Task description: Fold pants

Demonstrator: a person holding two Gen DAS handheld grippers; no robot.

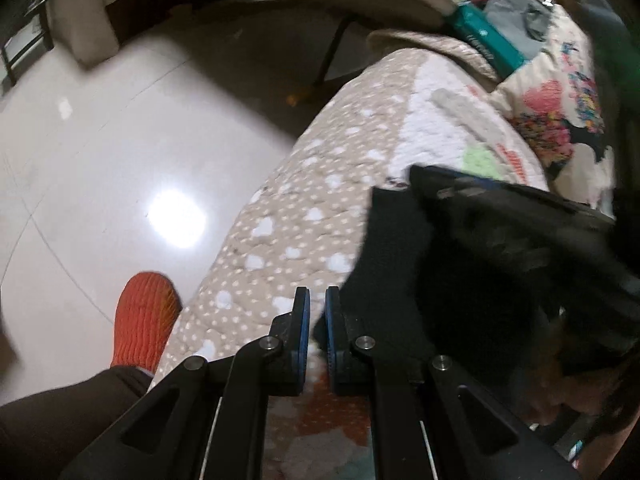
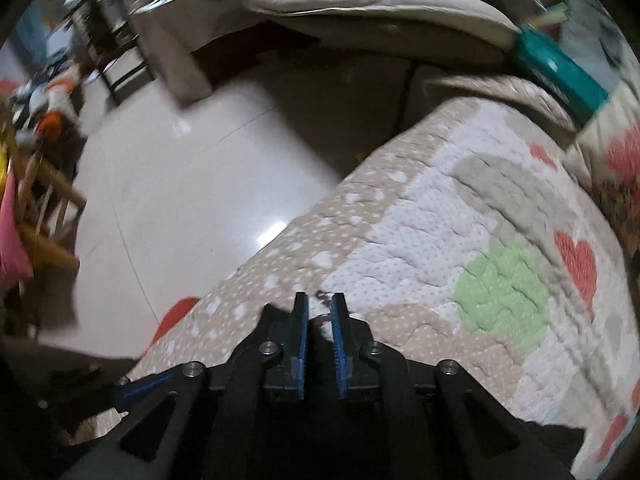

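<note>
Left wrist: left gripper (image 1: 317, 300) jaws nearly together beside black pants (image 1: 400, 280), nothing visibly pinched.

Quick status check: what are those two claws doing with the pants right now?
Left gripper shut, black pants beside it on the quilt. Right gripper narrowly open, empty. Nothing in the way.

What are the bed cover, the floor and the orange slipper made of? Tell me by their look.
Bed cover: quilted cotton-like fabric, matte; stitched puckers and printed dots and hearts show.
Floor: glazed tile or polished stone, glossy; it mirrors a lamp glare and shows thin joint lines.
Orange slipper: ribbed knit or plush, soft and matte, probably.
</note>
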